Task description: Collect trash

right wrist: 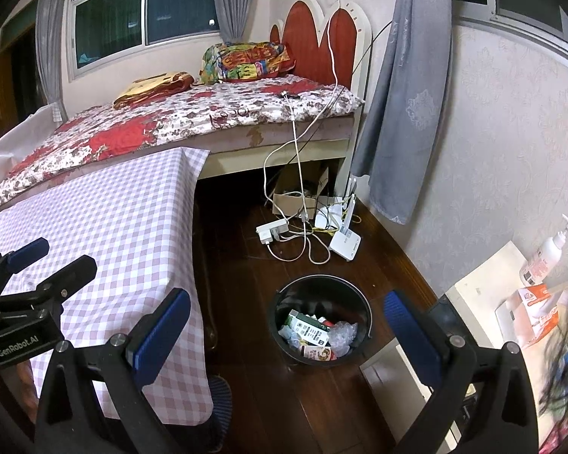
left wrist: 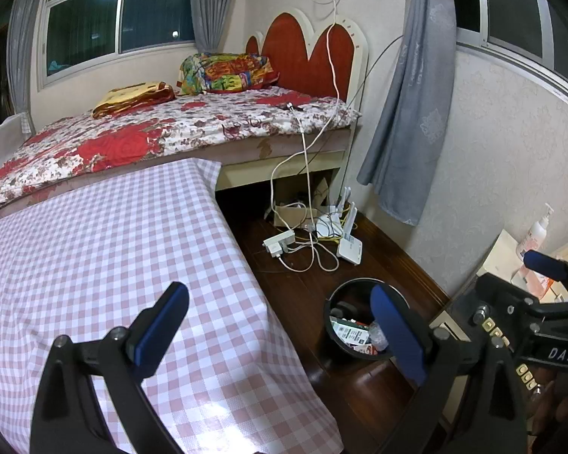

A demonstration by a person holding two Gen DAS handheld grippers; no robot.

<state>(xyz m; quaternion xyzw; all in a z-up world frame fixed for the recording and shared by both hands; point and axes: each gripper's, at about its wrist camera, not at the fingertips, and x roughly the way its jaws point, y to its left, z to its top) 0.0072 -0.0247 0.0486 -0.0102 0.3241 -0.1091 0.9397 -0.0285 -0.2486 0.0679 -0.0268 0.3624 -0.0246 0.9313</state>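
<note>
Hovering above the checked tablecloth (left wrist: 106,249), the left gripper (left wrist: 280,325) has its jaws spread wide, nothing between them. Table edge drops to a dark wood floor (right wrist: 253,287). On the floor just right of the table stands a black bin (right wrist: 320,317), upright, holding cartons, wrappers and crumpled clear plastic. The right gripper (right wrist: 287,336) is above the bin, jaws wide apart and empty. Beyond the bin: power strip (right wrist: 272,230), tangled cables, white router (right wrist: 345,244). Far right: pump bottle (right wrist: 545,255) and an orange box (right wrist: 536,312) on a pale cabinet top (right wrist: 484,283).
</note>
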